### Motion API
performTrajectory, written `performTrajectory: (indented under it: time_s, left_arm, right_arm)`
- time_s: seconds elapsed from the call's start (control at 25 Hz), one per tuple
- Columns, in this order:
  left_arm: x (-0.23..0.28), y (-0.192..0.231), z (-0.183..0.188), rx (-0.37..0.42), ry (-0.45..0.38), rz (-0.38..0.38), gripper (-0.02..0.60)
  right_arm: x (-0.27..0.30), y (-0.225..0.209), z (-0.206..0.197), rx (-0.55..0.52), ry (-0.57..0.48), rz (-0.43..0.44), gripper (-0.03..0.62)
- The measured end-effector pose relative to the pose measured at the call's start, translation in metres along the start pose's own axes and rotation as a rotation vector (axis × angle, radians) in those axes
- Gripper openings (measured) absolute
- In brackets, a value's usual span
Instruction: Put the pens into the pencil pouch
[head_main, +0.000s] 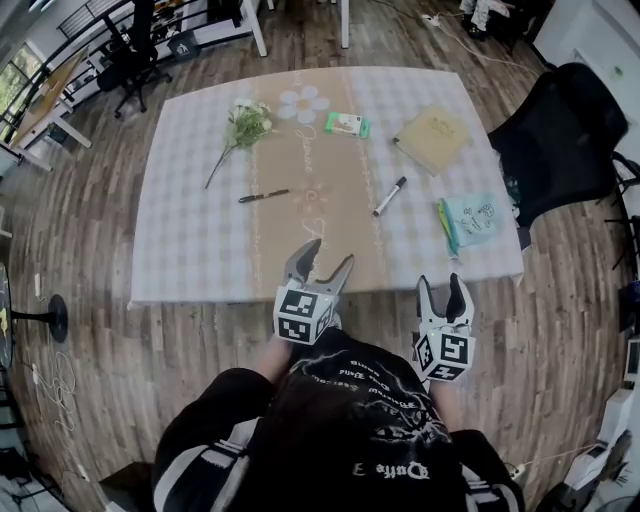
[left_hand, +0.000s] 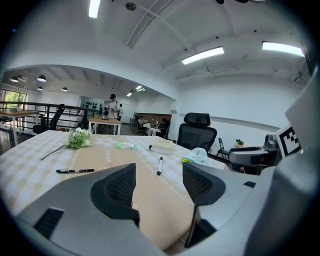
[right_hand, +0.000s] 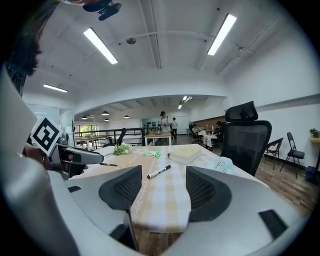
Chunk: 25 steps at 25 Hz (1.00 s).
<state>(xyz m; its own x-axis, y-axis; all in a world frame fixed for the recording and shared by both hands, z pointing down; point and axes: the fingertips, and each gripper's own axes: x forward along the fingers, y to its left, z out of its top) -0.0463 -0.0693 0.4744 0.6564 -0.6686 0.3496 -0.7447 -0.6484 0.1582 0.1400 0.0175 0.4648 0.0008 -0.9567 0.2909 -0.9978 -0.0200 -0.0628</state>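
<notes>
Left claw, right claw apart (both empty), pencil pouch opening indistinct

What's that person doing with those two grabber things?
A person at the checked-cloth table holds a grey two-jaw gripper in each hand. The left gripper and the right gripper are both open and empty, near the table's front edge. A thin black pen and a black-and-white marker lie on the cloth, with the light blue pencil pouch at the right. Nothing is picked up yet.

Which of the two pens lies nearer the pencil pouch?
The white marker with a black cap, lying toward the pouch; the all-black pen lies farther left.
</notes>
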Motion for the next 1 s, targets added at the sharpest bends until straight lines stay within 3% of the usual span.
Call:
performTrajectory:
  time_s: [0.28, 0.64, 0.76, 1.0]
  left_arm:
    - [0.008, 0.053, 0.005, 0.001, -0.002, 0.010, 0.296]
    - [0.003, 0.146, 0.017, 0.118, 0.039, 0.125, 0.299]
    - [-0.001, 0.178, 0.015, 0.113, 0.064, 0.167, 0.299]
    - [0.004, 0.229, 0.015, 0.186, 0.130, 0.208, 0.299]
  right_arm:
    - [0.036, 0.035, 0.003, 0.001, -0.008, 0.021, 0.267]
    - [0.061, 0.055, 0.004, 0.021, 0.010, 0.034, 0.267]
    - [0.076, 0.068, 0.006, 0.007, 0.018, 0.070, 0.267]
    - [0.103, 0.087, 0.015, -0.024, 0.027, 0.159, 0.265]
